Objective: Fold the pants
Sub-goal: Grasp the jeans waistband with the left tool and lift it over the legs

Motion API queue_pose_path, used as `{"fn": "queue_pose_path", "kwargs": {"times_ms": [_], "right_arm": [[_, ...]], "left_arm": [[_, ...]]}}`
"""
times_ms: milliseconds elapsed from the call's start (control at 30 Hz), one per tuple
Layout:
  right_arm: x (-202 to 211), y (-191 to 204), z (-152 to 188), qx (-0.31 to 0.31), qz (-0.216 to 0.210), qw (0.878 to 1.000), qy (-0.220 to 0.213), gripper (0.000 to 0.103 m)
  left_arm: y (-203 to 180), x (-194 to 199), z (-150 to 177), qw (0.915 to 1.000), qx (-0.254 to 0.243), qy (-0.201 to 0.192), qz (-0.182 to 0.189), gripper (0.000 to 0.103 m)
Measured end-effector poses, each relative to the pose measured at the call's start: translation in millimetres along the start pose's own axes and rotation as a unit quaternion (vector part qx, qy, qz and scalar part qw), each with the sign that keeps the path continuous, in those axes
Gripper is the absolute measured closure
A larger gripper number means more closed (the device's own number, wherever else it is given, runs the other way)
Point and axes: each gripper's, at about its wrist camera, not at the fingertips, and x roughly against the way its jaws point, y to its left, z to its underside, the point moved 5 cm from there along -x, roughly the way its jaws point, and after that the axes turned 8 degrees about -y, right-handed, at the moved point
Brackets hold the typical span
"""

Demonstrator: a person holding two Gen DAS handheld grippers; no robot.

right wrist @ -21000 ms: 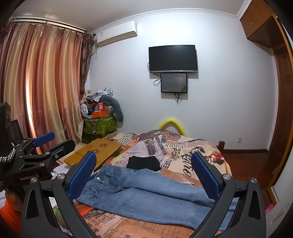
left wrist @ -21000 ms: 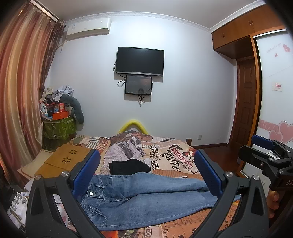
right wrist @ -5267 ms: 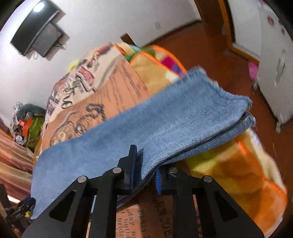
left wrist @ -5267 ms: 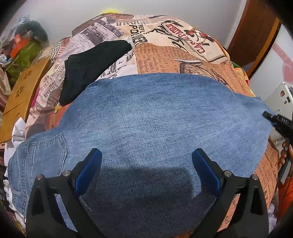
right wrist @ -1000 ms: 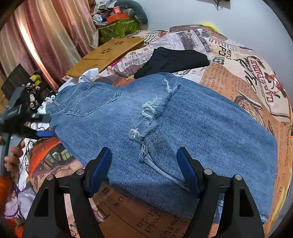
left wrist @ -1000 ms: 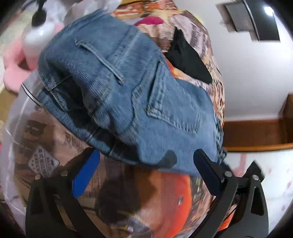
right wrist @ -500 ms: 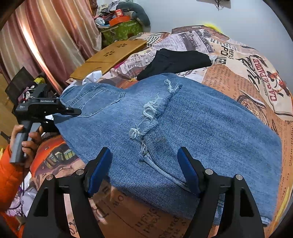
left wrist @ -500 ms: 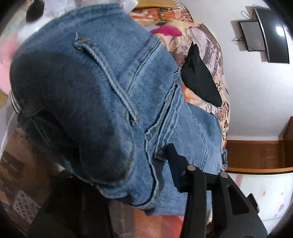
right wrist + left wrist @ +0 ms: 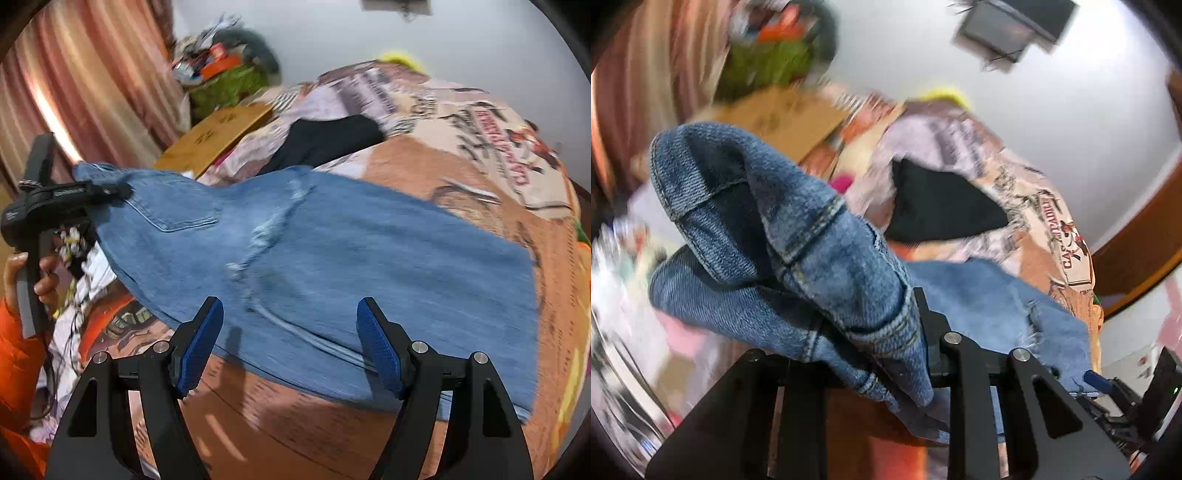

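Observation:
The blue jeans (image 9: 332, 240) lie folded in half on the patterned bedspread (image 9: 480, 155), the frayed leg ends resting near the back pocket. My left gripper (image 9: 905, 332) is shut on the waistband end of the jeans (image 9: 812, 251) and lifts it off the bed; it also shows in the right wrist view (image 9: 107, 192) at the left, held in a hand. My right gripper (image 9: 288, 343) is open and empty, hovering just above the near edge of the jeans.
A folded black garment (image 9: 325, 140) lies on the bed behind the jeans. A wooden lap table (image 9: 218, 136) sits at the bed's left, with a green box of clutter (image 9: 229, 85) and curtains (image 9: 74, 74) beyond. A wall screen (image 9: 1008, 26) hangs behind the bed.
My left gripper has closed fully on the waistband and raised it, swinging toward the bed. My right gripper has narrowed a little and dropped closer to the jeans' near edge.

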Motion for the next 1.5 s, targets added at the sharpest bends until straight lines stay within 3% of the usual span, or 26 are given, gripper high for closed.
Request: {"fn": "queue_pose_path", "kwargs": {"times_ms": [233,433,533,667,900,1067,1200,1333,1500], "right_arm": [[49.4,-66.9,8.9,-0.051,0.072,0.995,-0.041,0.031],[58.7,-119.5,37.1,-0.095,0.139,0.985,-0.031,0.031],[44.2,-133.0,53.4,-0.106,0.142,0.984,-0.006,0.031],[41.4,-138.0,56.6,-0.121,0.121,0.985,-0.015,0.029],[44.1,-139.5,61.4,-0.126,0.107,0.986,-0.021,0.028],[45.4,-139.8,62.9,-0.126,0.103,0.986,-0.021,0.028],[47.4,-138.6,63.8,-0.126,0.103,0.986,-0.020,0.028],[51.8,-135.7,66.9,-0.128,0.109,0.986,-0.020,0.028],[60.8,-131.8,72.1,-0.137,0.112,0.984,-0.017,0.029]], "left_arm": [[-93.4,36.6,-48.5,0.9921,-0.085,-0.081,0.044,0.081],[-176.4,49.7,-53.9,0.9799,-0.131,-0.094,0.118,0.084],[-217.9,44.0,-46.1,0.9735,-0.150,-0.081,0.153,0.085],[-269.0,26.1,-20.4,0.9636,-0.183,-0.048,0.189,0.085],[-335.6,-28.9,45.3,0.9446,-0.246,0.041,0.213,0.085],[-346.3,-62.0,107.0,0.9258,-0.291,0.113,0.214,0.085],[-355.7,-56.4,133.2,0.9106,-0.342,0.118,0.200,0.083],[-356.8,-59.1,146.1,0.9058,-0.350,0.142,0.191,0.071],[-347.2,-67.5,156.1,0.8986,-0.365,0.161,0.183,0.067]]}}
